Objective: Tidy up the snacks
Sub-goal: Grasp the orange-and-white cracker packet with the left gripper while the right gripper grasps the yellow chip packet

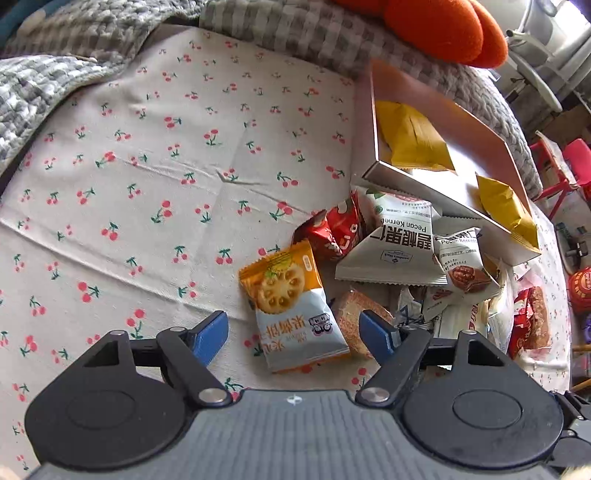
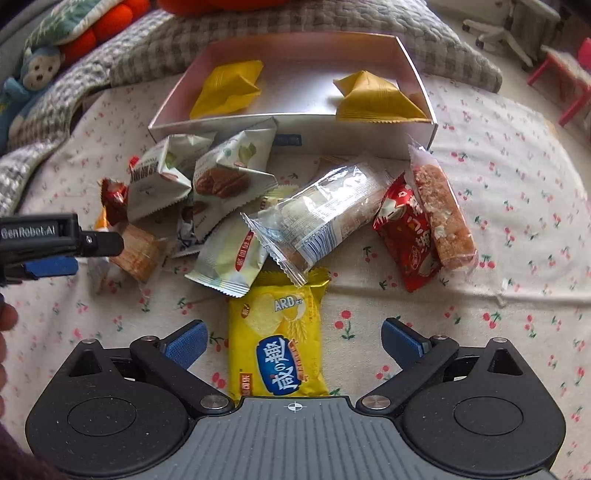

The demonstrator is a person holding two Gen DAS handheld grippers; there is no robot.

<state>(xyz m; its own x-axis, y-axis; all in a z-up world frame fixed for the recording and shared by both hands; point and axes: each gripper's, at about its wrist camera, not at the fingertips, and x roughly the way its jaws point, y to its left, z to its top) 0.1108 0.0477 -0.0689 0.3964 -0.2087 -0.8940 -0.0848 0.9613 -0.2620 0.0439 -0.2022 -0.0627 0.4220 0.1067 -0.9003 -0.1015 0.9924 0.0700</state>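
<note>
**Q:** Now, where do the snacks lie relative to the white box (image 2: 295, 136)?

**A:** Two yellow packets (image 2: 231, 90) lie inside the box, one at each end. All other snacks are heaped on the cherry-print sheet (image 1: 147, 184) just in front of the box's near wall: pecan kernel packs (image 2: 221, 177) touching that wall, a clear-wrapped cake (image 2: 321, 218) across the middle of the heap, a red packet (image 2: 406, 240) and a crumbly bar (image 2: 443, 214) below the box's right corner.

**Q:** And the two grippers?

**A:** The right gripper (image 2: 293, 341) hovers farthest from the box, jaws spread wide, with a yellow cracker pack (image 2: 277, 343) lying flat on the sheet between them, untouched. The left gripper (image 1: 293, 334) sits at the heap's left edge, jaws likewise spread; an orange lotus-root cracker pack (image 1: 291, 306) lies between them, and a brown biscuit (image 1: 354, 317) rests just beside its right finger.

**Q:** What borders the box on its far side?

**A:** A grey checked blanket (image 2: 166, 48), with an orange plush toy (image 1: 443, 26) lying on it.
</note>
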